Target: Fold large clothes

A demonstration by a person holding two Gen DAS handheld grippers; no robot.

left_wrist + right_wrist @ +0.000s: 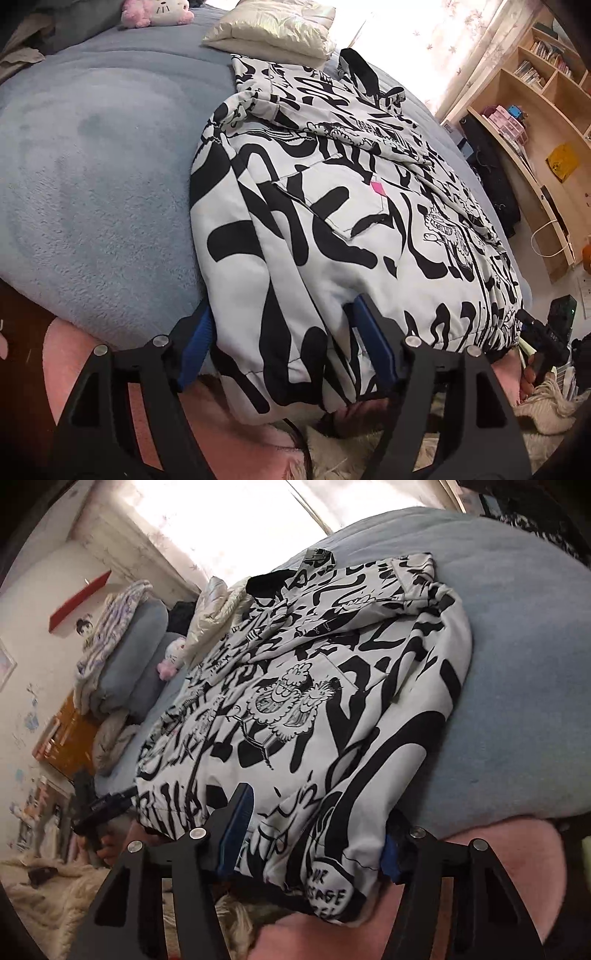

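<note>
In the left wrist view, a grey-blue blanket (92,177) fills the left half of the frame, with a pink plush toy (157,13) at the upper left edge and a cream pillow (273,31) at top centre. The black-and-white printed hoodie (332,221) lies partly folded on the blanket, running from top centre down to the lower middle, its hem hanging over the near edge of the bed. The left gripper (284,347) sits at the bottom centre with its jaws wide apart on either side of the hem corner; the blue pads (195,347) flank the cloth, and it is hard to tell whether they press on it. Wooden shelves (535,110) stand at the upper right, and the other gripper shows small at the lower right edge.

In the right wrist view, a wall with a red shelf (79,598) is at the upper left, pillows below it. The hoodie (314,701) spans the centre, the blanket (517,664) to its right. The right gripper (314,834) at the bottom centre straddles the hem's other corner, jaws fairly wide with cloth between them; a firm grip cannot be confirmed.
</note>
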